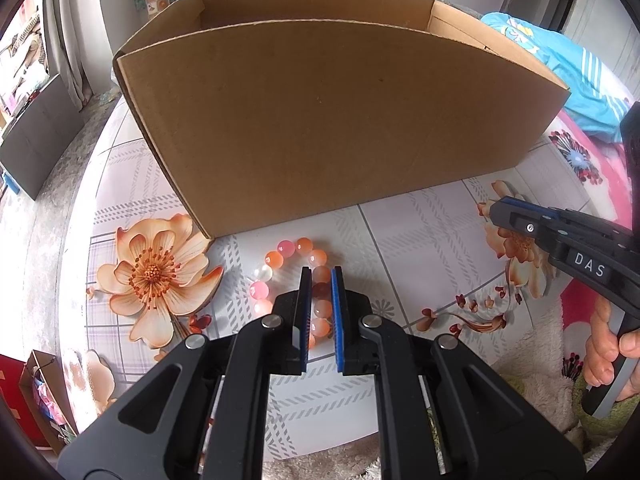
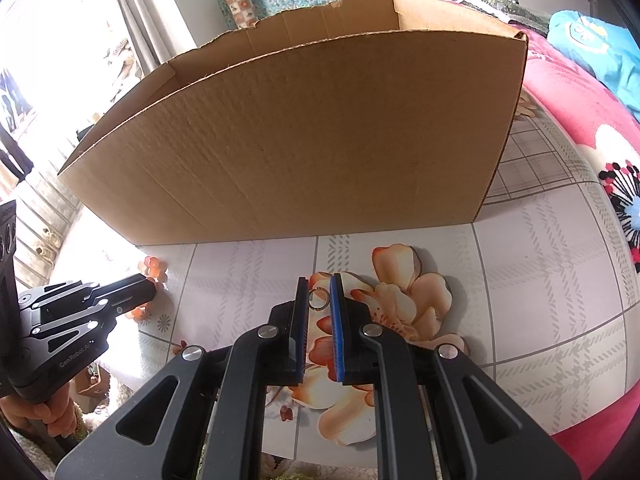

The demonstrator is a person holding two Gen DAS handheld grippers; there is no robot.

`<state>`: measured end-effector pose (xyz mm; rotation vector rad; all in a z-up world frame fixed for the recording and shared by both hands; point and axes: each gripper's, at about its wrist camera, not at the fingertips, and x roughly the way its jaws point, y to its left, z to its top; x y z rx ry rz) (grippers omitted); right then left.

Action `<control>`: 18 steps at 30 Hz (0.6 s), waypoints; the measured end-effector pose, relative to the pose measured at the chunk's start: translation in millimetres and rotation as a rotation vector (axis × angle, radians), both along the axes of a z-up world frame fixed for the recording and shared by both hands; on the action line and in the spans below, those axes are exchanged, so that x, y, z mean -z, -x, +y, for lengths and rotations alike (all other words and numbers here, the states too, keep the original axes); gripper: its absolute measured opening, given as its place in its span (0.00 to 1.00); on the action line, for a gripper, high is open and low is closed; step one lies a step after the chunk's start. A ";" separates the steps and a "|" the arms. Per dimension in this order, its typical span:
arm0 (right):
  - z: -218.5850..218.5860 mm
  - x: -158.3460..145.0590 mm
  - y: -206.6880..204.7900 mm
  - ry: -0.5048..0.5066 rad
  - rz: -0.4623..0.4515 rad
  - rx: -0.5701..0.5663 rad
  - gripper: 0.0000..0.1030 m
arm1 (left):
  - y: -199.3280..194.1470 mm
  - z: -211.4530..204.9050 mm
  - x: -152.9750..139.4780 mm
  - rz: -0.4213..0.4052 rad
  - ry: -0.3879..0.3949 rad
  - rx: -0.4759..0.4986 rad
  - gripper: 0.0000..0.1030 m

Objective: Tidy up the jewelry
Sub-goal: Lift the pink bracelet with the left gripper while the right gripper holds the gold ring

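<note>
Setting: floral-print table (image 1: 420,240) covered in pale plaid with orange blossoms, beside a pink flowered bed cover (image 2: 580,112) and blue clothing (image 1: 560,64).
Box: open cardboard box (image 1: 320,120) stands upright at the back of the table, just behind the jewelry.
Bracelet: pink and orange bead bracelet (image 1: 280,256) lies on the table in front of the box, its right side running between the blue pads.
Left gripper (image 1: 321,280): narrow, closed around the bracelet's beads, low over the table.
Ring: small metal ring (image 2: 319,299) sits pinched between the pads, above an orange blossom.
Right gripper (image 2: 319,286): narrow, clamped on the ring, near the box front.
</note>
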<state>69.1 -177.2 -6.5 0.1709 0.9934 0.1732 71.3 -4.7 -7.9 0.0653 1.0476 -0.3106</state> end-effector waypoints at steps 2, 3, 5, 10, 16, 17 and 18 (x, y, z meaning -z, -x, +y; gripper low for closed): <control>0.3 1.6 -0.5 -0.003 0.005 0.001 0.10 | -0.7 -0.8 -0.2 -0.001 0.000 0.000 0.08; 0.6 2.6 -0.8 -0.003 0.008 0.001 0.10 | -0.6 -0.7 -0.2 -0.001 -0.001 0.001 0.08; -0.3 4.1 -1.1 -0.004 0.009 0.001 0.10 | -1.4 -1.5 -0.5 -0.001 -0.003 0.001 0.08; -3.0 5.3 -1.3 -0.008 0.009 0.002 0.10 | -2.6 -2.4 -0.9 -0.001 -0.005 0.002 0.08; -6.2 4.2 0.2 -0.015 0.007 0.008 0.10 | -3.0 -2.8 -0.7 -0.002 -0.007 0.002 0.08; -6.6 3.4 0.6 -0.015 0.006 0.008 0.10 | -3.2 -3.0 -0.7 -0.002 -0.007 0.002 0.08; -6.9 2.6 1.1 -0.015 0.004 0.009 0.10 | -3.4 -3.1 -0.9 -0.002 -0.007 0.001 0.08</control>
